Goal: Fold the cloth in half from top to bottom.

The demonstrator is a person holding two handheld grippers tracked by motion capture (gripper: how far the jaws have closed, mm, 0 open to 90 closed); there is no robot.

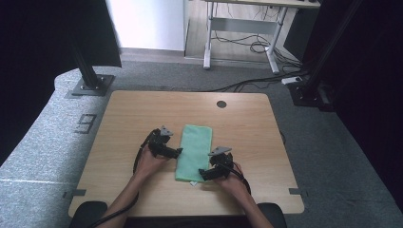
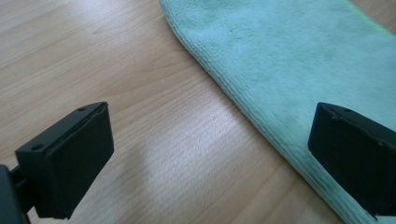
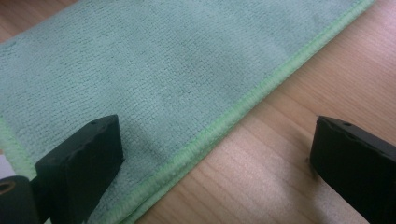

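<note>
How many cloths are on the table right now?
1: a green cloth, folded into a long strip, lies mid-table between the left gripper and the right gripper, both open.

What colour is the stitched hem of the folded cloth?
Light yellow-green, a shade brighter than the mint-green cloth itself; the hem shows best in the right gripper view.

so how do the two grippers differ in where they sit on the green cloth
The left gripper straddles the green cloth's folded, rounded long edge, about midway along; the right gripper straddles the stitched, hemmed long edge, near the corner closest to the person. Both stand open, one jaw over cloth and one over bare table, gripping nothing.
</note>
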